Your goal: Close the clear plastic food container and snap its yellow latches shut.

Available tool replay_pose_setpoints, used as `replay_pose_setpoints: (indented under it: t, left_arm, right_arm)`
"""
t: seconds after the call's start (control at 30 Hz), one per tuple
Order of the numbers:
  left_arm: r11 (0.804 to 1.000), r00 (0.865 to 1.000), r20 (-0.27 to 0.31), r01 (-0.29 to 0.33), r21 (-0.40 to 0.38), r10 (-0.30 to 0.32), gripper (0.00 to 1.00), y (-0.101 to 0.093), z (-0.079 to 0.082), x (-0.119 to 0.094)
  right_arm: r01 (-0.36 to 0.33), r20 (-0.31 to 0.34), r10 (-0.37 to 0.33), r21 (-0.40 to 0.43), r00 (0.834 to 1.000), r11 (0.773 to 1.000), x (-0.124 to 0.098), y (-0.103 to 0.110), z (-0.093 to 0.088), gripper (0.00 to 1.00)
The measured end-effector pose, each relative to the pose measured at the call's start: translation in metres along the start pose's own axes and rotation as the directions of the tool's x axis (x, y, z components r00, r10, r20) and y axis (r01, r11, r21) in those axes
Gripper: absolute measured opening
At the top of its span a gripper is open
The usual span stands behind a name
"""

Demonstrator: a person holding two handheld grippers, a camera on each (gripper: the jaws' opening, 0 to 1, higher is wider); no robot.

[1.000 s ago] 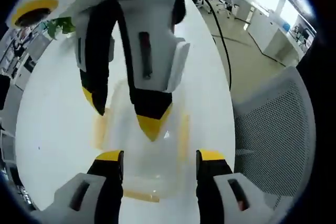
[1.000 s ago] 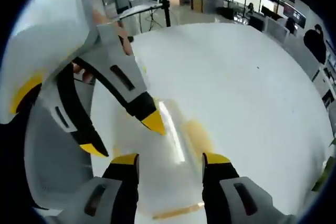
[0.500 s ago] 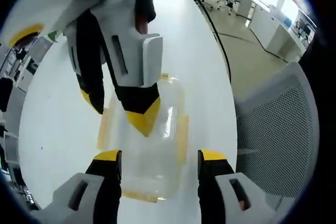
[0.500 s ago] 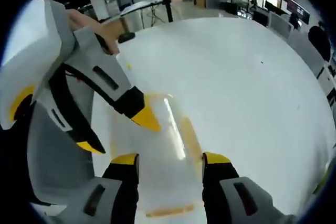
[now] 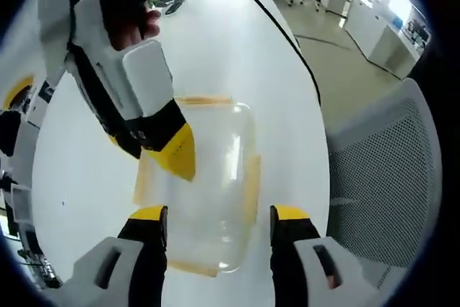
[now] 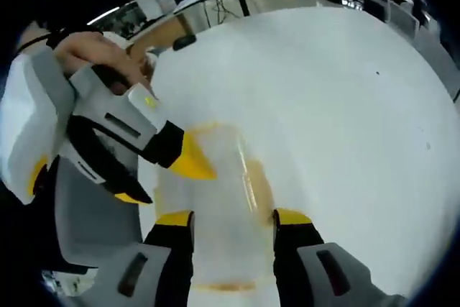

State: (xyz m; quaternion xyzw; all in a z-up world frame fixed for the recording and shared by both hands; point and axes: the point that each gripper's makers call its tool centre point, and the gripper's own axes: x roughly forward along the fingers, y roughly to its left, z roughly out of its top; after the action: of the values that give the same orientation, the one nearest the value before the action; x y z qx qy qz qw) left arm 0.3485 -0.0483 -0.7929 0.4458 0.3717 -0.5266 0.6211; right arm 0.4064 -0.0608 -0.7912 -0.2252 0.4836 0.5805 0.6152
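We hold the left hand-held gripper point(image 5: 215, 213) and the right hand-held gripper point(image 6: 226, 217) with jaws spread wide, gripping nothing, above the clear plastic food container point(image 5: 205, 185). It lies on the white tabletop point(image 5: 223, 48), lid on, yellow latches point(image 5: 251, 188) along its sides.

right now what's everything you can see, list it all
clear plastic food container: one, see-through, lying on the table between the left tongs' jaws
yellow latches: at least three, yellow, along the container's edges
round white table: one, white, under the container
grey mesh office chair: one, grey, beside the table edge
black cable: one, black, running across the table
left tongs: one, open astride the container
right tongs: one, open over the container
person's hand: one, gripping the left tongs
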Motion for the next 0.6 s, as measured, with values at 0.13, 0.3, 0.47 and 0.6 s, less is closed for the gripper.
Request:
replay_pose_setpoints:
  t: [0.13,0.3,0.47,0.6]
  left_arm:
    - [1.0,1.0,-0.02,-0.024,0.0,0.024,0.57,-0.0012,0.0004,0.0017]
    - [0.999,0.998,-0.039,-0.049,0.011,0.049,0.55,0.0022,-0.0008,0.0019]
    - [0.998,0.998,-0.019,-0.066,-0.006,0.065,0.51,0.0062,-0.0005,0.0014]
    - [0.997,0.998,0.008,-0.069,-0.022,0.069,0.52,0.0055,-0.0002,0.0015]
  right_arm:
    - [-0.011,-0.021,0.011,-0.005,1.0,1.0,0.0032,-0.001,0.0005,0.42]
    - [-0.033,-0.051,0.032,-0.025,0.998,0.999,0.0042,-0.0017,-0.0009,0.41]
    - [-0.066,-0.055,0.066,-0.007,0.996,0.998,0.006,-0.0048,-0.0028,0.43]
    - [-0.091,-0.053,0.091,0.005,0.994,0.996,0.0072,-0.0056,-0.0034,0.44]
